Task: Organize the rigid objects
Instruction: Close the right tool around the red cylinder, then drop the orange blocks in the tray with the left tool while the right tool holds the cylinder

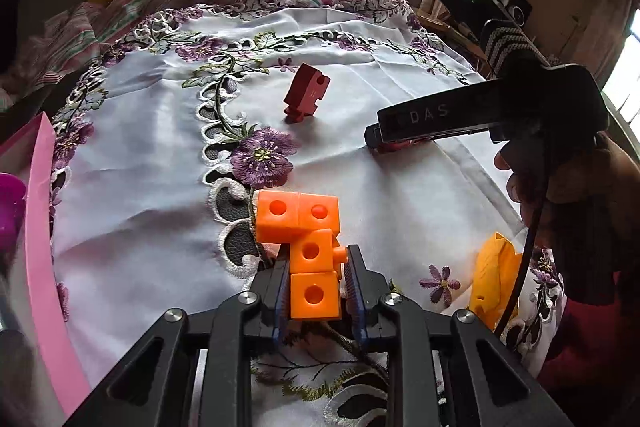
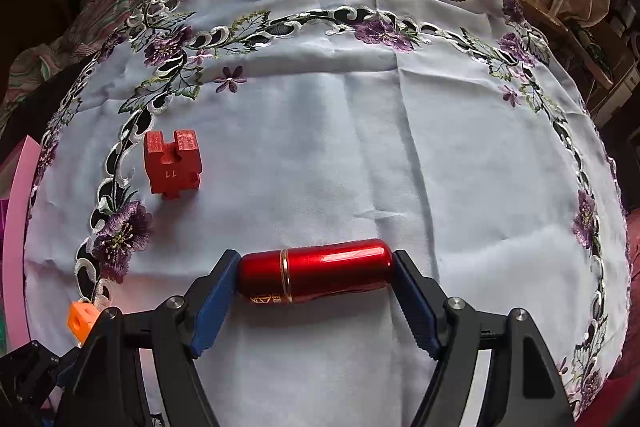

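**Orange cubes gripped, red capsule between spread fingers**

While the left gripper [image 1: 316, 279] sits at the bottom centre of its own view, its blue pads are clamped on the lowest cube of an orange linked-cube piece [image 1: 308, 247], whose other cubes rise toward mid-frame above the embroidered tablecloth [image 1: 360, 39]. At the left edge of that view runs the rim of a pink container [image 1: 40, 227]; something magenta [image 1: 10, 203] shows just beyond the rim, but I cannot tell what it is or whether it lies inside. A notched red wooden block [image 1: 306, 93] stands on the cloth in the upper middle, and a yellow-orange plastic piece [image 1: 494, 271] lies at lower right, near the hand [image 1: 560, 187] carrying the other tool.

In the right wrist view, the right gripper [image 2: 314, 273] straddles a glossy red capsule [image 2: 316, 273] lying crosswise at lower centre. Its fingers stand spread at the capsule's two ends; whether the pads actually press on it cannot be told. The red block sits at mid-left there.
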Demonstrator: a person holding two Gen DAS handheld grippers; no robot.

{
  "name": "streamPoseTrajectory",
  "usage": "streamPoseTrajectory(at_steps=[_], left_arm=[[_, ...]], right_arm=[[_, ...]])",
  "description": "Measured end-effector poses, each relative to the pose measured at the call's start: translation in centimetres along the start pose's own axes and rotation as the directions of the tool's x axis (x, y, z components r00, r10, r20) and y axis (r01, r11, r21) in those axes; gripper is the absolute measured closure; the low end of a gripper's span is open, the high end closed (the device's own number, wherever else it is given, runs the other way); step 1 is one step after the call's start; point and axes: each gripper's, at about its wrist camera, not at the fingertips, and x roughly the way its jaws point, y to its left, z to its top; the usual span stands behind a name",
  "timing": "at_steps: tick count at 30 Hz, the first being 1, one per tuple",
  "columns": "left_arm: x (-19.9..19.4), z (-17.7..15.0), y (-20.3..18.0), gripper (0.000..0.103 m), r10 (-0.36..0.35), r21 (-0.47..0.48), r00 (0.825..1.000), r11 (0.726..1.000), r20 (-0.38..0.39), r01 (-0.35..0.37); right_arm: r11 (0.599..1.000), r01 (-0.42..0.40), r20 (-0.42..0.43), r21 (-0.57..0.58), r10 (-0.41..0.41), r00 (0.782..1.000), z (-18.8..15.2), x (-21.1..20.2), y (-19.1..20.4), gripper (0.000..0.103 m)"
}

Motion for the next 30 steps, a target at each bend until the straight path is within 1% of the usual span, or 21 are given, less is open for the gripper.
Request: streamPoseTrajectory(at_steps=[1, 10, 14, 17, 20, 26, 28, 30], left_arm=[[-0.3, -0.1, 0.0, 0.078, 0.009, 0.002, 1.0, 1.0, 0.002, -0.009], [-4.7, 0.0, 0.6, 0.078, 0.08, 0.008, 0.994, 0.997, 0.075, -0.081], [-6.9, 0.2, 1.3, 0.078, 0.106, -0.009, 0.987, 0.994, 0.117, -0.106], [-8.3, 0.1, 1.8, 0.078, 0.137, -0.009, 0.979, 0.991, 0.15, -0.137], [-9.4, 0.1, 2.6, 0.078, 0.136, -0.036, 0.977, 0.991, 0.162, -0.132], [-10.9, -0.4, 4.1, 0.078, 0.173, -0.069, 0.969, 0.984, 0.177, -0.164], [-11.4, -0.6, 4.5, 0.078, 0.2, -0.074, 0.962, 0.979, 0.185, -0.189], [-11.9, -0.9, 5.0, 0.078, 0.209, -0.09, 0.959, 0.977, 0.189, -0.195]], right_arm=[[1.0, -0.018, -0.016, 0.01, 0.018, 1.0, 0.1, 0.4, -0.1, 0.026], [1.0, 0.001, 0.001, -0.005, -0.001, 1.0, 0.1, 0.3, 0.4, 0.026], [1.0, 0.016, 0.009, -0.012, -0.015, 1.0, 0.1, 0.3, 0.7, 0.027], [0.999, 0.028, 0.018, -0.031, -0.027, 0.999, 0.0, 0.2, 0.9, 0.027], [0.999, 0.032, 0.023, -0.04, -0.031, 0.999, 0.0, 0.2, 1.1, 0.027], [0.999, 0.025, 0.026, -0.035, -0.024, 0.999, 0.4, 0.3, 1.2, 0.026], [1.0, 0.016, 0.023, -0.025, -0.016, 1.0, 0.4, 0.3, 1.1, 0.026], [1.0, 0.012, 0.023, -0.015, -0.011, 1.0, 0.4, 0.3, 1.0, 0.026]])
